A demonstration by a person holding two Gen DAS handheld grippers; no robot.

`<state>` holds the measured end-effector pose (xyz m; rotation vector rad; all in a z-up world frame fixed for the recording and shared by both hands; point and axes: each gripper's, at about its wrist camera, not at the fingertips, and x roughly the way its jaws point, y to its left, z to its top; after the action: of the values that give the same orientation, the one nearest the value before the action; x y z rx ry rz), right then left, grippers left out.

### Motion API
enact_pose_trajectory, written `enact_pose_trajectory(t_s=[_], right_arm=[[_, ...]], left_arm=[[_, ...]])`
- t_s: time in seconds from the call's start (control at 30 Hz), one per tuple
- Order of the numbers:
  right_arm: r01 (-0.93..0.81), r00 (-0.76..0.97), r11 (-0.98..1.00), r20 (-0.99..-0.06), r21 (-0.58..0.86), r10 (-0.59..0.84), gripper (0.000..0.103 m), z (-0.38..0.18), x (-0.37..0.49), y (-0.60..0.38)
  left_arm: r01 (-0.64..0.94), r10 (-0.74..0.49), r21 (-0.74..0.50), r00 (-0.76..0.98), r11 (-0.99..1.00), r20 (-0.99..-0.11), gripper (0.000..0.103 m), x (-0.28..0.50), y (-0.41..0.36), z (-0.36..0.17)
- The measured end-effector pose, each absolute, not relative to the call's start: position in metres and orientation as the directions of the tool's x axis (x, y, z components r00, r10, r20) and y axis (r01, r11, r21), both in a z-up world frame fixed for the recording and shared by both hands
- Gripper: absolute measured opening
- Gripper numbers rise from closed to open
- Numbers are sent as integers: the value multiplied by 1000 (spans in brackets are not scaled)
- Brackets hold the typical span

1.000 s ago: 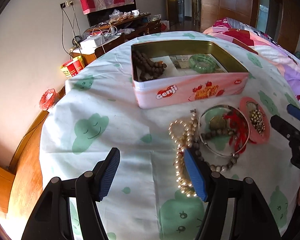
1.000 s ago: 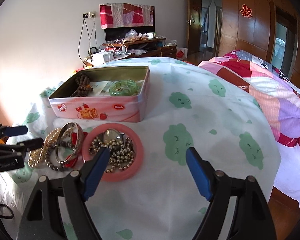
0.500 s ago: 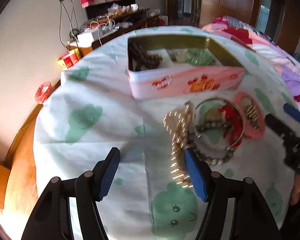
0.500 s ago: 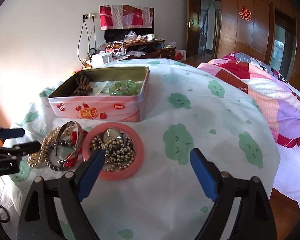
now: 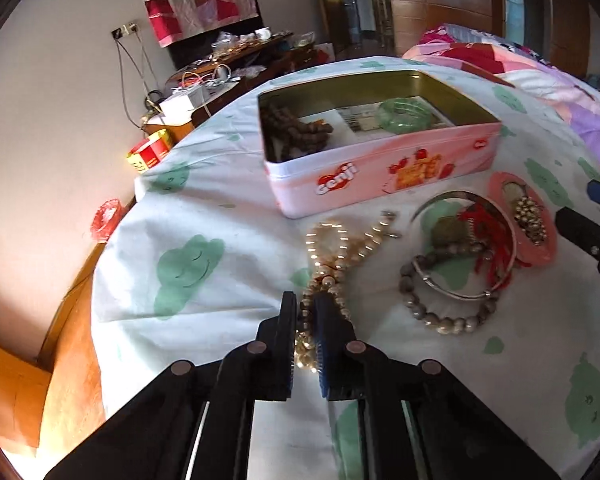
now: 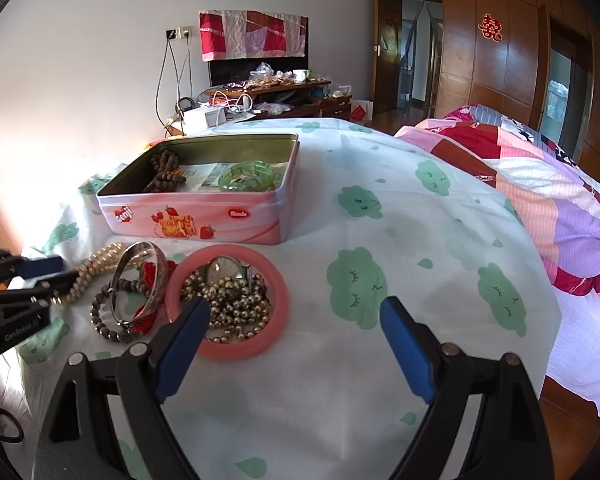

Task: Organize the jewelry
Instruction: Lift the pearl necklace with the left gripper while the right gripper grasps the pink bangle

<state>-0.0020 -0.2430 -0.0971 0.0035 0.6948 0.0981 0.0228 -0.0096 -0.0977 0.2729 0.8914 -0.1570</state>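
My left gripper [image 5: 306, 312] is shut on the near end of a cream pearl necklace [image 5: 340, 244] that lies on the tablecloth; it also shows in the right wrist view [image 6: 96, 266]. An open pink tin [image 5: 380, 176] holds dark wooden beads [image 5: 296, 132] and a green bangle [image 5: 404, 114]. Beside the necklace lie a grey bead bracelet [image 5: 440, 320], a silver bangle [image 5: 460, 292] with a red tassel [image 5: 480, 220], and a pink ring tray [image 6: 274, 320] with gold beads and a watch. My right gripper [image 6: 294, 320] is open and empty, hovering near the pink tray.
The table has a white cloth with green cloud prints [image 6: 356, 284]. A bed with a pink patchwork quilt [image 6: 540, 184] is on the right. A cluttered wooden desk [image 6: 268, 96] stands by the far wall. The table's left edge drops to the wooden floor [image 5: 72, 320].
My left gripper moved right onto the pearl necklace and closed on its near end. The right gripper stayed open, almost still.
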Motion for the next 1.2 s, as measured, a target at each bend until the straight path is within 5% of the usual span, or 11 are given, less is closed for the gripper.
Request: enact_pose_trajectory(t_s=[0.6, 0.83, 1.13, 1.2], right_arm=[[-74, 766, 996, -636, 57, 93, 88, -92, 10, -257], [-96, 722, 995, -687, 23, 85, 56, -97, 28, -256], [-189, 643, 982, -758, -12, 114, 40, -109, 41, -237], [-203, 625, 979, -770, -1, 129, 25, -111, 44, -237]], left_arm=[[236, -142, 31, 678, 971, -721, 6, 25, 14, -48], [248, -155, 18, 661, 969, -734, 6, 30, 10, -59], [260, -170, 4, 643, 966, -747, 6, 35, 8, -70], [264, -176, 0, 644, 965, -745, 6, 34, 8, -69]])
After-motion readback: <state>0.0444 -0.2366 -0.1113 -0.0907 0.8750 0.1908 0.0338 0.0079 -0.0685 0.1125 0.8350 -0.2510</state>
